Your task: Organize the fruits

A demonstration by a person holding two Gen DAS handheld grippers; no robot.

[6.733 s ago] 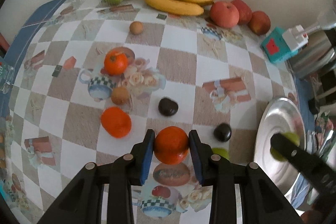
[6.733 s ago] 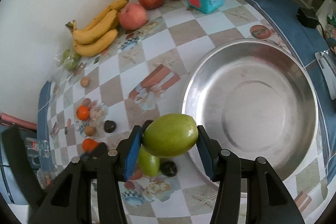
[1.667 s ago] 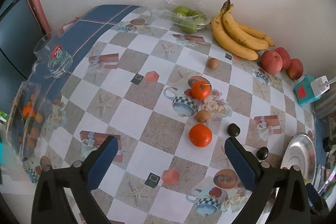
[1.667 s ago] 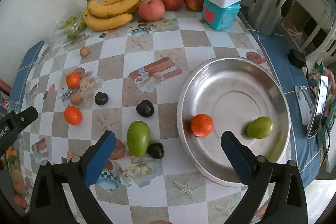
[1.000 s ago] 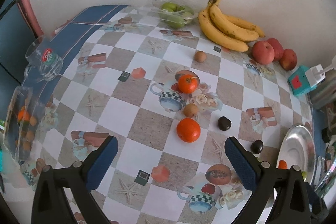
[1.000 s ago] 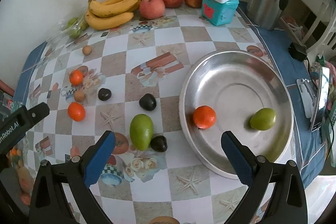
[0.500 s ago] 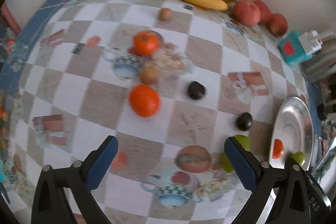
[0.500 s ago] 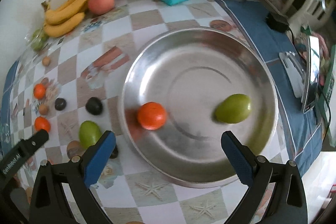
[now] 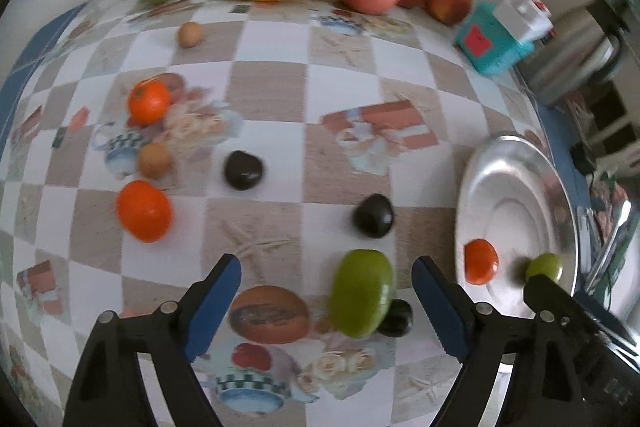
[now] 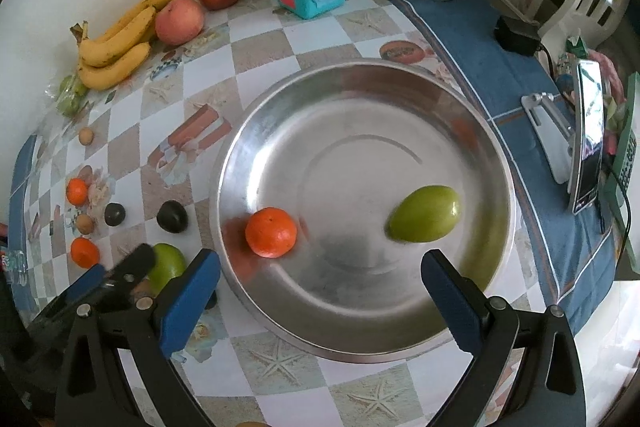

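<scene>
Left claw (image 9: 326, 281) closing around green mango (image 9: 362, 291), right claw (image 10: 320, 277) wide, empty, no legible writing.

Black gripper (image 9: 326, 291) arms, blue pads (image 9: 214, 303), silver screws.

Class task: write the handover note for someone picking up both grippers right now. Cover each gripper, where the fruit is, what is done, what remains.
Left gripper: open, jaws just been closing in, green mango between them on the table, not yet pinched.
Right gripper: open, empty, over the steel basin.
Done: one tangerine and one green mango lie in the basin.
Left: the table mango, two tangerines, three dark fruits and two small brown fruits on the tablecloth.
</scene>
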